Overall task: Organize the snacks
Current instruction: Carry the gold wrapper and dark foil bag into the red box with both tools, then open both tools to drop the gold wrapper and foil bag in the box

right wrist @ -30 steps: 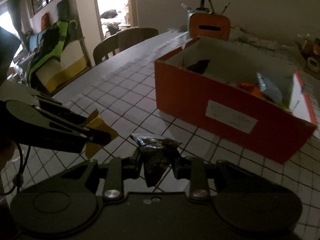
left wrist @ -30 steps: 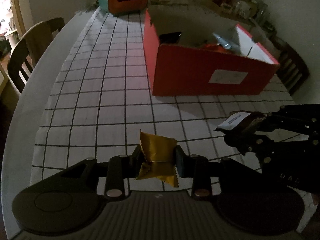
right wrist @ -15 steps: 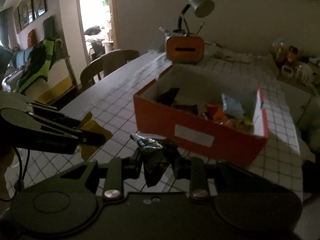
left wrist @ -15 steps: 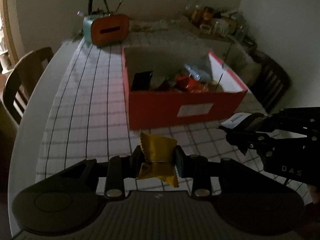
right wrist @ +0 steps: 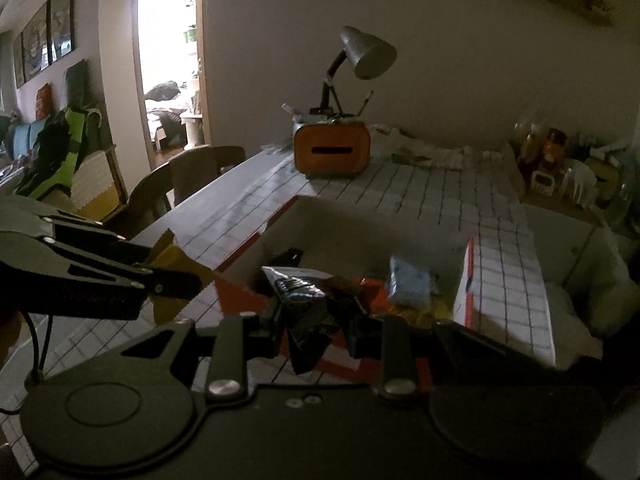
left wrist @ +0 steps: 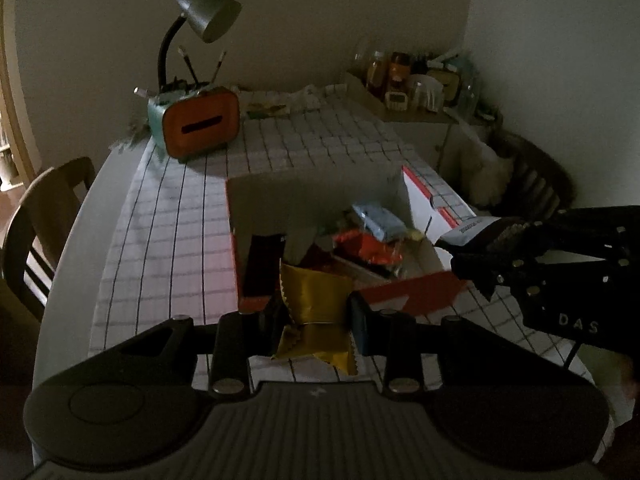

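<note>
My left gripper [left wrist: 316,316] is shut on a gold snack packet [left wrist: 312,304] and holds it above the near wall of the open orange box [left wrist: 412,294]. My right gripper [right wrist: 320,320] is shut on a dark crinkled snack packet [right wrist: 308,312] over the box's near edge [right wrist: 240,300]. The box holds several snacks, among them a blue packet [left wrist: 378,220] and an orange-red packet [left wrist: 366,246]. The right gripper also shows at the right of the left wrist view [left wrist: 476,248], and the left gripper at the left of the right wrist view [right wrist: 176,276].
The box stands on a table with a white checked cloth [left wrist: 180,240]. An orange and teal holder [left wrist: 196,124] with a grey desk lamp [left wrist: 208,16] stands at the far end. Jars [left wrist: 400,76] crowd the back right. A wooden chair [left wrist: 40,216] stands at the left.
Both grippers have risen and moved forward toward the box with their packets. The view now looks down into the box.
</note>
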